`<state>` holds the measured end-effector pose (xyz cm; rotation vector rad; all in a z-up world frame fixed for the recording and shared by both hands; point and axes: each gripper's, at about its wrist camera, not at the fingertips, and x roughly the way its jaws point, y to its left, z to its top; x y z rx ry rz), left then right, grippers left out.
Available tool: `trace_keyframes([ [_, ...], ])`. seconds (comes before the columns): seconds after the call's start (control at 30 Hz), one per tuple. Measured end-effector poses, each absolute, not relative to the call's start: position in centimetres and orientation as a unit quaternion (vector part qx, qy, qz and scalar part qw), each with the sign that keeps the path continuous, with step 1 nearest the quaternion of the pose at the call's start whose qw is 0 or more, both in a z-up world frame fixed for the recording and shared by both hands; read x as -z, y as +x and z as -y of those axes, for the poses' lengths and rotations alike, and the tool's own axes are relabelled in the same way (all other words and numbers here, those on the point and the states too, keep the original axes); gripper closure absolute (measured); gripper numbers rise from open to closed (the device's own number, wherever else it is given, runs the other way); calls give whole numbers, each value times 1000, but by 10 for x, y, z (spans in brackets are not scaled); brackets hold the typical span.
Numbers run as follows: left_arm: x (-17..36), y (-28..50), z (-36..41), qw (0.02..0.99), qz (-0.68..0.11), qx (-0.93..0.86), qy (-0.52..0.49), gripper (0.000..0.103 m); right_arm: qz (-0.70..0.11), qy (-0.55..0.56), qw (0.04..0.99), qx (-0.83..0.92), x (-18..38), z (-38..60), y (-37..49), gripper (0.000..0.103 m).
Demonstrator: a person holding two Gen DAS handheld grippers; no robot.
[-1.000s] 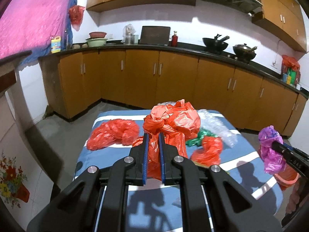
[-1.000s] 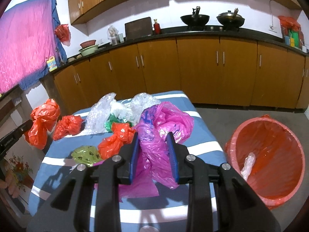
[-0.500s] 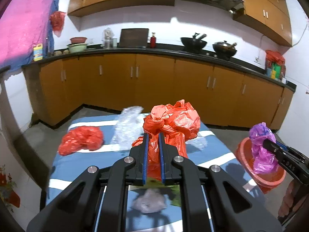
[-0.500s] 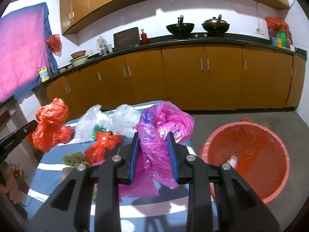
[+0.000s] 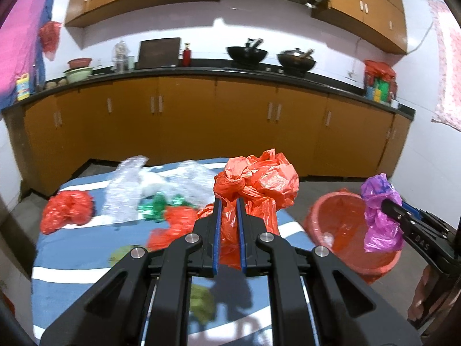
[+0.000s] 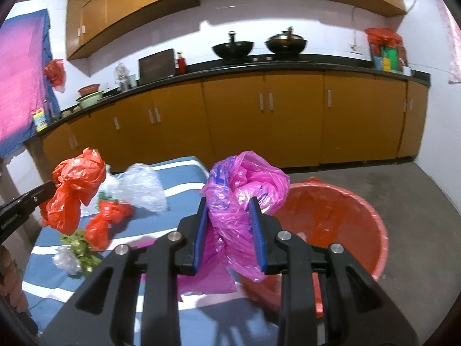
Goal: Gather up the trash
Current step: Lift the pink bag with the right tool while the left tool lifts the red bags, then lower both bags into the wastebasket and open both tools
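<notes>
My left gripper (image 5: 229, 201) is shut on a crumpled orange-red plastic bag (image 5: 259, 181) and holds it above the blue striped table (image 5: 72, 262); the bag also shows in the right wrist view (image 6: 73, 190). My right gripper (image 6: 227, 201) is shut on a pink plastic bag (image 6: 245, 190), held at the table's right edge beside the red basin (image 6: 345, 219). In the left wrist view the pink bag (image 5: 380, 213) hangs over the basin (image 5: 340, 219). A small clear scrap lies inside the basin.
More trash lies on the table: a red bag (image 5: 66, 210) at the left, clear crumpled plastic (image 5: 129, 190), green scraps (image 5: 155, 206), another red bag (image 5: 173, 225) and an olive scrap (image 5: 201, 302). Wooden cabinets (image 5: 230, 121) run behind. Bare floor (image 6: 417, 201) surrounds the basin.
Both grippers have swung right with their bags. The basin has come into fuller view, and the pink bag now hangs at its rim.
</notes>
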<state>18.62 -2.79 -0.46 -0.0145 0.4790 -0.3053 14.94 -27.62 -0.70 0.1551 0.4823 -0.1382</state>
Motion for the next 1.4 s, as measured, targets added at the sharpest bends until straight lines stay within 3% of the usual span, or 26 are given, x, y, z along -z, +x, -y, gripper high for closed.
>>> trace_keyframes([
  [1.4,44,215,212,919,-284,271,43,93,-252,121,949,149,52,419,155,74],
])
